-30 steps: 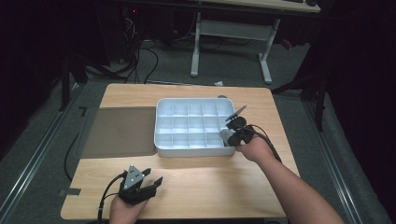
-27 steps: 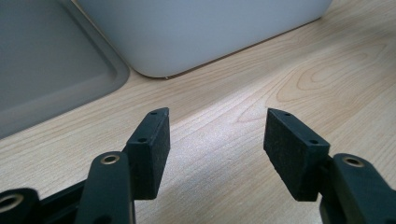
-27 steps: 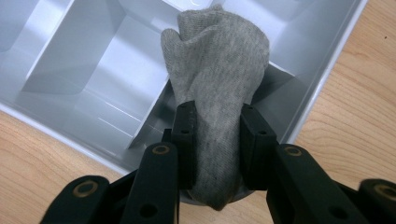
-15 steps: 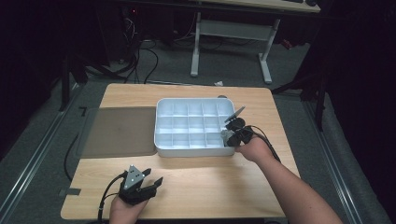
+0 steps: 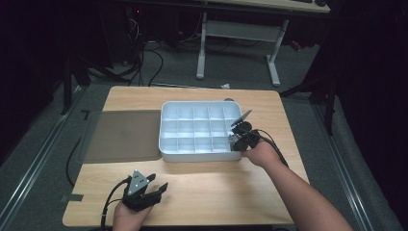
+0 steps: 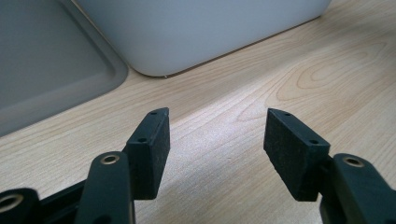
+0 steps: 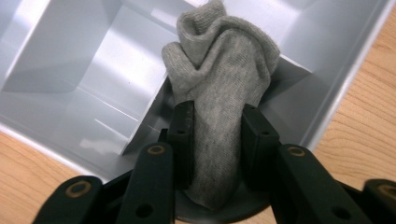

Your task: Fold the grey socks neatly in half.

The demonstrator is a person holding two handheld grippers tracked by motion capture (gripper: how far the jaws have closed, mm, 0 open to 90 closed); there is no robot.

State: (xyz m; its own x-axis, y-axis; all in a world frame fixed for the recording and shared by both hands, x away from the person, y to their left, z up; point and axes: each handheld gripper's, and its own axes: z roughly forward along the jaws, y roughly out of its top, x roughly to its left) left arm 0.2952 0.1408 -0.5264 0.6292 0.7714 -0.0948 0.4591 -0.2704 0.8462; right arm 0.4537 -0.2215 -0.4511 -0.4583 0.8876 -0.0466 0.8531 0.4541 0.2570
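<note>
A grey sock stands bunched between the pads of my right gripper, its upper end inside the near right corner compartment of the white divided tray. The jaws have just been opening a little, with the sock still between them and the pads still touching it. In the high view my right gripper sits at the tray's near right corner. My left gripper rests low near the table's front left, open with nothing between its fingers.
A flat grey lid lies on the wooden table just left of the tray; its rounded corner and the tray's wall are ahead of the left gripper. A desk frame stands on the floor beyond.
</note>
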